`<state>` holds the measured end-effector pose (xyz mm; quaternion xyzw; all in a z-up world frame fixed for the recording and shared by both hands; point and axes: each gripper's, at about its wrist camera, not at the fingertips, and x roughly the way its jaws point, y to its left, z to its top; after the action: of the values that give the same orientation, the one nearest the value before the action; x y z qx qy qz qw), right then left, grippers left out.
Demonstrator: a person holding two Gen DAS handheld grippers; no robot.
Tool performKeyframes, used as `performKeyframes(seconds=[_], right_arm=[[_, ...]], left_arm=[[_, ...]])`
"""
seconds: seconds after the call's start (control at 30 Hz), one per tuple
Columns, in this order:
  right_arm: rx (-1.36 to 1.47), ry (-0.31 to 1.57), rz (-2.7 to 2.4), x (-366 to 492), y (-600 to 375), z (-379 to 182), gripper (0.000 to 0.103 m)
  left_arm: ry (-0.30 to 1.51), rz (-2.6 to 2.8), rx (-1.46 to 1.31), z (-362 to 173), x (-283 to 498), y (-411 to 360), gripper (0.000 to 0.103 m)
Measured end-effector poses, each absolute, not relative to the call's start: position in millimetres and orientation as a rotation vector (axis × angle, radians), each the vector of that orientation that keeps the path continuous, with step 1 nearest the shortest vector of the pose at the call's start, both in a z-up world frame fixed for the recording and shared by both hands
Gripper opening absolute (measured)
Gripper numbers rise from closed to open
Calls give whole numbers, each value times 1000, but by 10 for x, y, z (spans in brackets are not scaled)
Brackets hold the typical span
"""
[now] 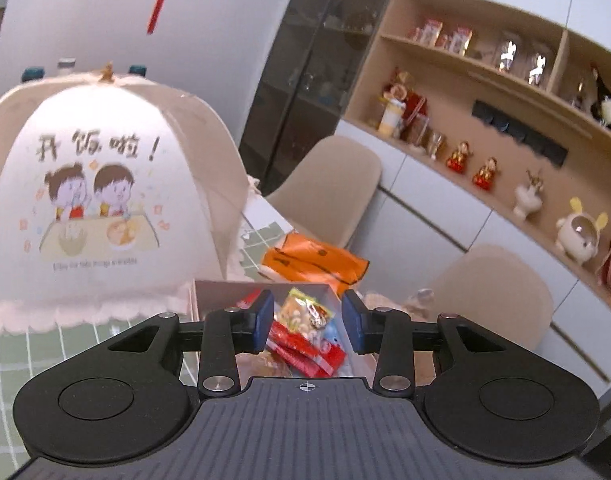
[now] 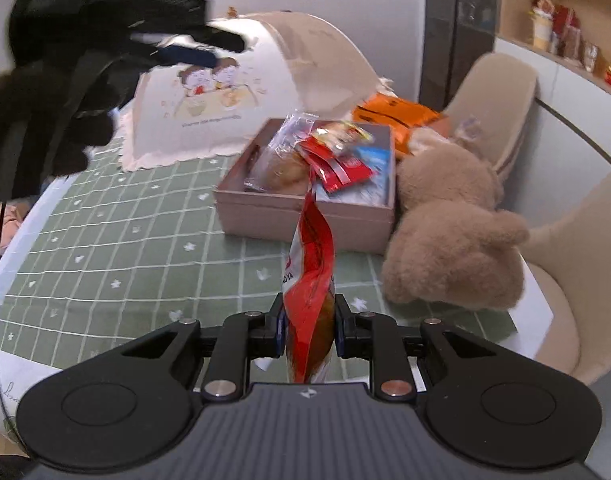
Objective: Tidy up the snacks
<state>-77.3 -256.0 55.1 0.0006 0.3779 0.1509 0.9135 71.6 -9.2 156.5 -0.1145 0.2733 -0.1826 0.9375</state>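
Your right gripper (image 2: 308,326): jaws clamped on red snack packet (image 2: 310,276), hung edge-on above worktop (image 2: 105,248), ready for carry to pink box (image 2: 305,212). Box near far worktop edge, already stacked with snacks. Your left gripper (image 1: 307,322): jaws apart, empty, raised over box. Plush bear (image 2: 453,232) crowds box's right side; food cover (image 2: 233,92) stands left.

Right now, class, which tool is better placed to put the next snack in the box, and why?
Right. The right tool is shut on a red packet, facing the box. The left tool is open, holding nothing.
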Motion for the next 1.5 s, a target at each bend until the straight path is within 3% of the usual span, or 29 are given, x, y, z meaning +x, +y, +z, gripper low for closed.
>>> performKeyframes(seconds=[0.17,0.33,0.4,0.43,0.47,0.57,0.73,0.97,1.13,1.43,1.5], right_arm=[[101,797,324,-539,-2737,672,22],[245,629,434,97,-2625,1246,22],[362,548,480,417,-2612,1371,35],[381,549,474,593,-2586,1372,61],[383,577,440,776,-2548,1325,70],[383,668,342,940,-2533,1012,70],[268,757,299,500,-2466,416,70],[-102,769,249,-149,-1951,-272,70],[-87,784,242,-275,-1863,-458,72],[9,776,120,-152,-2009,-568,103],[36,764,84,-139,-2068,-604,103]], left_arm=[[656,-310,-312,1160,393,158,42],[723,-226,-431,847,142,386,41],[740,-192,-448,775,51,475,41],[753,-165,-443,743,14,512,41],[759,-145,-433,733,-26,531,41],[773,-104,-378,645,-205,603,42],[814,-72,-248,357,-432,479,42],[771,-76,-116,59,-578,118,42],[722,-66,-62,-40,-547,-36,42],[644,-59,5,-125,-393,-171,43],[629,-49,31,-147,-385,-214,43]])
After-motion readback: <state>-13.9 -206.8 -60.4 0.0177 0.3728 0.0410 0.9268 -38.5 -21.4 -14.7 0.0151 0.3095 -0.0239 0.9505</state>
